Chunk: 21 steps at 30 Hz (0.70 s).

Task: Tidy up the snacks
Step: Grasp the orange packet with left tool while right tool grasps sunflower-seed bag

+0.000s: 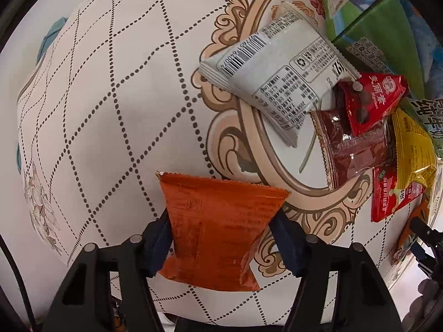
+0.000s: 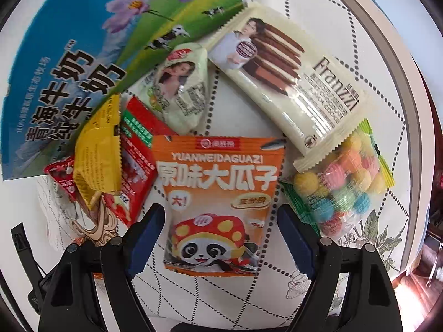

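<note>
Brightness: both views evenly bright, soft overhead light.
Shadows: faint and short; a soft one under the white packet (image 1: 277, 83) toward 6 o'clock.
Glare: white streaks on the cookie packet (image 2: 290, 77) and the candy bag (image 2: 346, 182); blown-out patch at 4 o'clock in the right view.
Distortion: strong fisheye bending, black vignette at every corner.
Focus: centres sharp; the milk carton (image 2: 69, 83) softens toward 10 o'clock.

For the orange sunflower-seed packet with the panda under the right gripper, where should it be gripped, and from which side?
Across its lower half, coming from the near bottom edge. The sunflower-seed packet lies flat, its side edges lined up between the open right gripper fingers, and that end is free of the neighbouring snacks.
</note>
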Motion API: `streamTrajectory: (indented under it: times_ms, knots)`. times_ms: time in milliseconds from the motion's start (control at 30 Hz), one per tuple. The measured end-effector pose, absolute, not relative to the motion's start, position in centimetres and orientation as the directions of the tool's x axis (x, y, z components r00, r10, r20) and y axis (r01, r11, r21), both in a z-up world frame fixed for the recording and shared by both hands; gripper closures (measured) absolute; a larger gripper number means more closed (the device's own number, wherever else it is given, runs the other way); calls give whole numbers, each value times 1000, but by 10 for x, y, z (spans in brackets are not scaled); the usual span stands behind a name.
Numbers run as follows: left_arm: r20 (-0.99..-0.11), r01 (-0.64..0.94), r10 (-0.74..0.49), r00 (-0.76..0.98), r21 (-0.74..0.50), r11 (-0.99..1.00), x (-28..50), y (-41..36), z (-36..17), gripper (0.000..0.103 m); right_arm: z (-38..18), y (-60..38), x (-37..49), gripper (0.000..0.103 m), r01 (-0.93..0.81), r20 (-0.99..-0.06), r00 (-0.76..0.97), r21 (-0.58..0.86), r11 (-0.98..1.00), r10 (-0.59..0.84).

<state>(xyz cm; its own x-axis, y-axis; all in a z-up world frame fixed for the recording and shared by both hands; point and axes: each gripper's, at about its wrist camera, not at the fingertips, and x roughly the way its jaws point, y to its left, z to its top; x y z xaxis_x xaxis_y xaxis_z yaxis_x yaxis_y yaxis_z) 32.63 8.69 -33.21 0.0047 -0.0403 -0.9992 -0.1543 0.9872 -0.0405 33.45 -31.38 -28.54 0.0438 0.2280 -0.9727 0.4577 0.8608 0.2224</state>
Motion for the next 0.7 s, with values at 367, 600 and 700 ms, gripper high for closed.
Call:
streamTrajectory:
  times_ms: [367, 600, 700]
  knots:
    - [-988, -99, -135, -75, -127, 987, 286, 27, -348, 42, -280, -260, 308, 44, 92, -997, 39, 74, 993, 71]
    - [-978, -80, -184, -93, -177, 981, 277, 44, -359, 34, -286, -259, 302, 37, 140, -977, -23, 205, 969, 210]
    - [-978, -56, -176, -111, -171, 984, 277, 59, -362, 33, -284, -266, 305, 37, 156, -974, -21, 218, 963, 224]
